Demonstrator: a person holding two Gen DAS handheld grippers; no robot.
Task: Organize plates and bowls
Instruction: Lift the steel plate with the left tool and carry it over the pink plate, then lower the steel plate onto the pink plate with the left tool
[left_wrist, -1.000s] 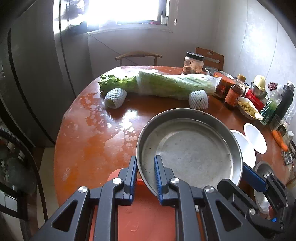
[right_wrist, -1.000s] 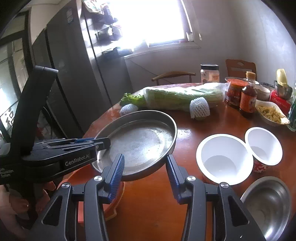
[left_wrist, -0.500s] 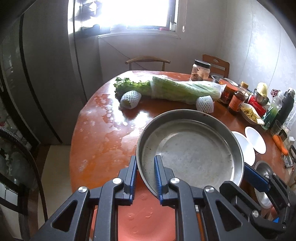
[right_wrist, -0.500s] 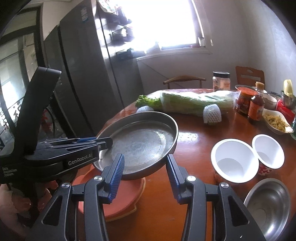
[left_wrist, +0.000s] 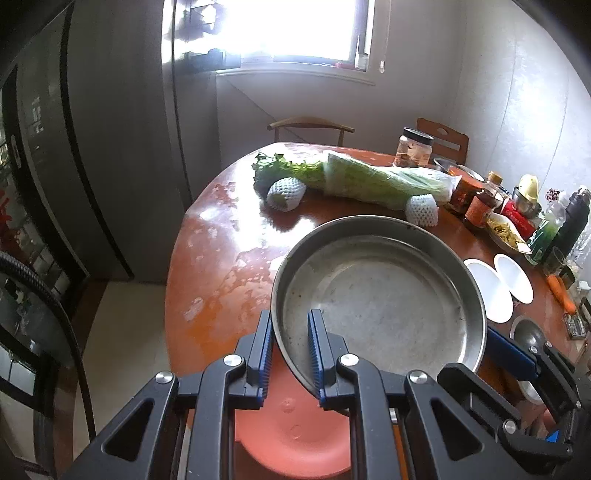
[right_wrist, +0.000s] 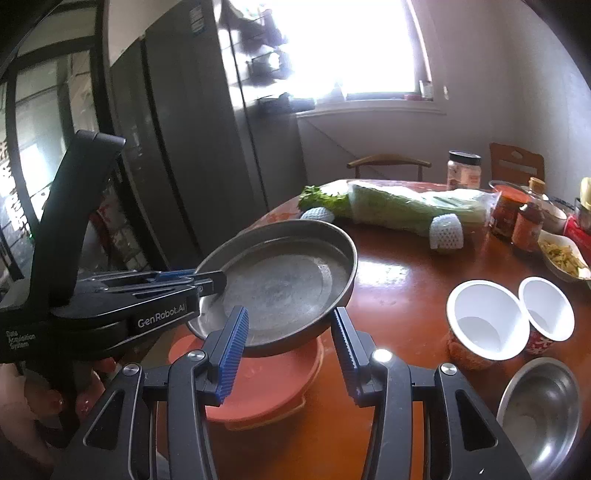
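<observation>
Two grippers are in play here, and the left gripper (left_wrist: 290, 354) is doing the work: its jaws are pinched on the near rim of a big steel pan (left_wrist: 376, 295), one blue pad inside the wall and one outside. The pan is held up in the air, tilted a bit, right above a salmon-coloured plate (right_wrist: 258, 391) that sits at the near edge of the round wooden counter (right_wrist: 399, 280). From the right wrist view you can see the left gripper (right_wrist: 212, 282) coming in from the left side and clamping the pan (right_wrist: 280, 288) by its edge. The right gripper (right_wrist: 290, 354) has its jaws spread wide, one finger on each side of the pan's near rim, and they don't seem to be squeezing anything, though I can't tell if the tips brush the metal. Off to the right on the counter there are two white paper cups (right_wrist: 484, 325) standing just beside each other, almost touching, and a small steel bowl (right_wrist: 539, 406) nearer the camera. Further back lies a bagged cabbage (left_wrist: 384, 181) with leafy greens sticking out one end, plus two fruits in white foam netting (left_wrist: 286, 194) either side of it. Behind those stands a clear jar with a black lid (left_wrist: 413, 151), and a bunch of sauce bottles (right_wrist: 528, 229) crowd the far right edge.
</observation>
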